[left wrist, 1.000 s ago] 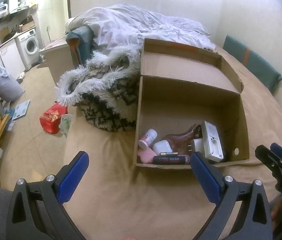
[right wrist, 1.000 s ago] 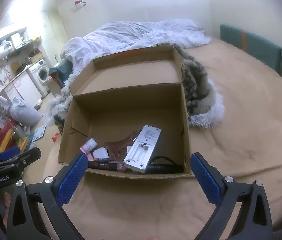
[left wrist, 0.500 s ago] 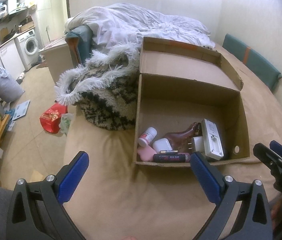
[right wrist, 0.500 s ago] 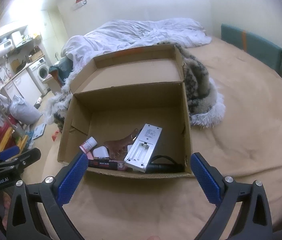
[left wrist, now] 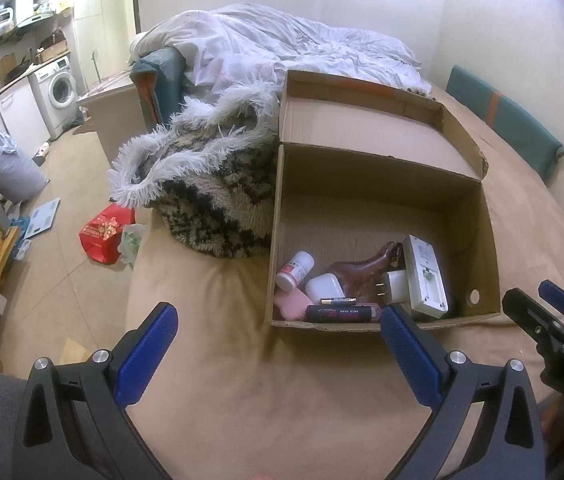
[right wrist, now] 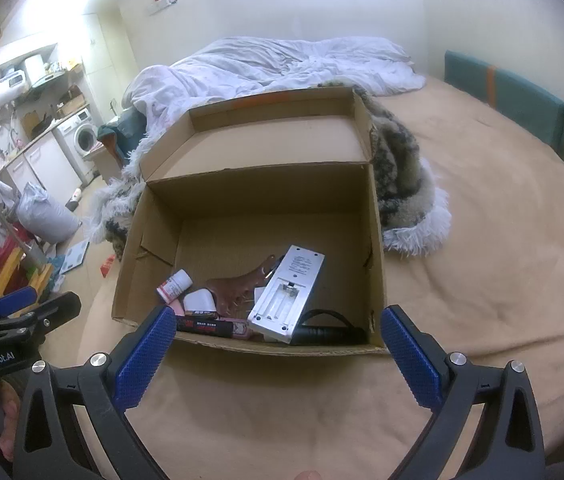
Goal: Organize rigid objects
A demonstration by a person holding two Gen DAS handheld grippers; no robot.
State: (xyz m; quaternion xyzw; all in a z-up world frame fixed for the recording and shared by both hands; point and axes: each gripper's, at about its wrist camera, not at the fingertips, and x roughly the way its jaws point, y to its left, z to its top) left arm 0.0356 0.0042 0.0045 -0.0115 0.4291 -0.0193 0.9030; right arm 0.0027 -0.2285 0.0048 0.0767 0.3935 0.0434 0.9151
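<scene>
An open cardboard box (left wrist: 362,160) (right wrist: 265,184) sits on a tan bed. Its near end holds a white pill bottle (left wrist: 294,270) (right wrist: 173,285), a white case (left wrist: 324,288) (right wrist: 199,301), a brown comb-like piece (left wrist: 366,268) (right wrist: 241,284), a white plug (left wrist: 393,285), a white remote (left wrist: 424,276) (right wrist: 290,292) lying back up, a black-and-red tube (left wrist: 340,313) (right wrist: 209,326) and a black cable (right wrist: 326,330). My left gripper (left wrist: 277,340) stands open, empty, just short of the box's near wall. Beside it my right gripper (right wrist: 277,340) is also open and empty.
A shaggy black-and-white throw (left wrist: 209,184) (right wrist: 402,176) lies against the box's far-left side. A rumpled white duvet (left wrist: 282,52) covers the bed's far end. A teal cushion (left wrist: 502,120) leans on the right wall. Bags and a red packet (left wrist: 103,232) litter the floor at left.
Both grippers have drawn back slightly from the box, which sits a little farther away. Both stay open and the box's contents have not moved.
</scene>
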